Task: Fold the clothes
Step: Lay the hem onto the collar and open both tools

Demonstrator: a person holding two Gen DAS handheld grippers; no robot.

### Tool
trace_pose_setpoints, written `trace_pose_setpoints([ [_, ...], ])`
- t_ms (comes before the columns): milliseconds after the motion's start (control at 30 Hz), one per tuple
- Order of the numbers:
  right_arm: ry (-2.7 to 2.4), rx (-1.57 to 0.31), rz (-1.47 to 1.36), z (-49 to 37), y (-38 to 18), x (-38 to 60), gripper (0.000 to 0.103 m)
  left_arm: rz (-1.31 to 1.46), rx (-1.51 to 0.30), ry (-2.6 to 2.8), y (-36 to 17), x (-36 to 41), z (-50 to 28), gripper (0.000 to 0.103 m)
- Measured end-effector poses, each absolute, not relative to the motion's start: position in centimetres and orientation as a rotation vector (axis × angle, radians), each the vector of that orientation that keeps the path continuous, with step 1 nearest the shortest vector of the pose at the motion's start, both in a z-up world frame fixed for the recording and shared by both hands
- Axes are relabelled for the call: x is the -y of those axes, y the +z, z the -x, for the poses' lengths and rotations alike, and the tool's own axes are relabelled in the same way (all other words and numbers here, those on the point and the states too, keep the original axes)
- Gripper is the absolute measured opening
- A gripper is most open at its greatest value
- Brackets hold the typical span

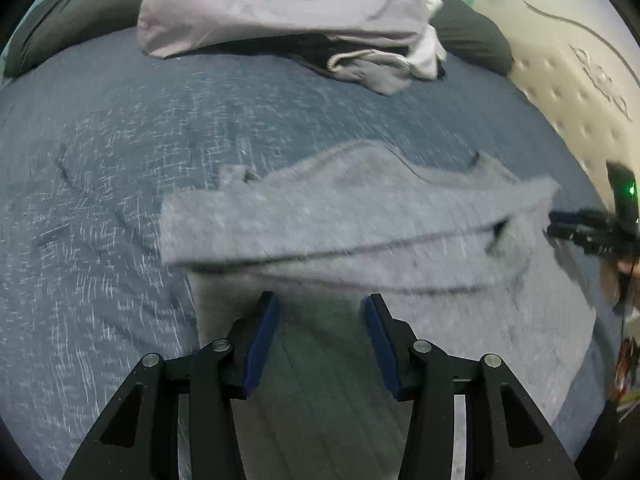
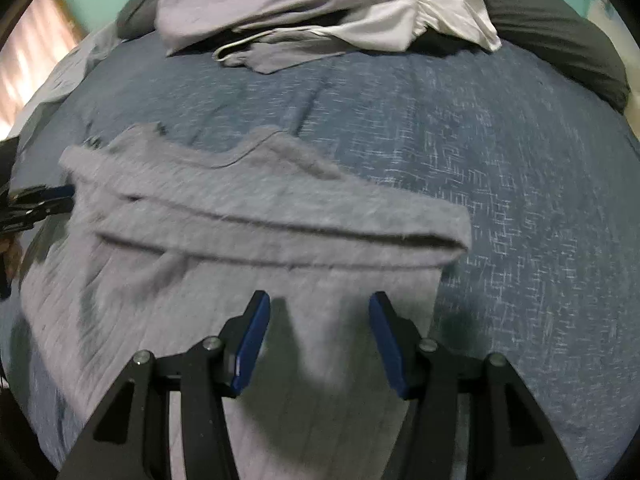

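A grey knit sweater (image 1: 360, 220) (image 2: 240, 216) lies flat on the blue bed cover (image 1: 120, 160) (image 2: 520, 160), with a sleeve folded across its chest. My left gripper (image 1: 322, 312) hovers open over the sweater's lower part, nothing between its blue pads. My right gripper (image 2: 320, 308) is also open above the lower body of the sweater, empty. Each gripper appears in the other's view beside the sweater's edge: the right gripper (image 1: 568, 228) at the far right, the left gripper (image 2: 52, 200) at the far left. Both views are motion-blurred.
A heap of loose clothes (image 1: 280, 8) (image 2: 300, 0), lilac-grey, white and black, sits at the back of the bed. Dark pillows (image 1: 72, 12) (image 2: 560, 32) lie behind it. A beige quilted mattress (image 1: 560, 80) stands at the right.
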State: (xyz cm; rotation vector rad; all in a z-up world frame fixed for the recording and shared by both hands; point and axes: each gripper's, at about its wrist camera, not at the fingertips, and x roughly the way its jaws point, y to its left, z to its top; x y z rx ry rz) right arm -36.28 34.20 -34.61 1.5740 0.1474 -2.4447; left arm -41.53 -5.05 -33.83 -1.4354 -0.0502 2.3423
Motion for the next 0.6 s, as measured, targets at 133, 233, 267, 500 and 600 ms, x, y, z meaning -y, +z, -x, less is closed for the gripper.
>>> trace_pose_setpoints([
  [133,-2.486,-0.176,-1.573,38.7,-35.4,-34.2,0.053,1.421,0.131,2.383,-33.6,6.2,43.7,0.049],
  [233,-2.551,-0.171,-1.573,40.8,-35.5,-34.7,0.053,1.428,0.220,2.422,-33.3,7.4,45.7,0.049],
  [267,-2.563,-0.152,-1.574,41.1,-35.5,-35.1,0.053,1.425,0.232,2.441,-33.1,7.8,46.2,0.049],
  [500,-2.579,0.016,-1.565,40.6,-35.4,-38.1,0.053,1.389,0.373,2.456,-31.7,11.1,47.4,0.049],
  [600,-2.583,0.088,-1.560,40.4,-35.3,-39.4,0.053,1.415,0.324,2.458,-32.3,11.7,46.5,0.051],
])
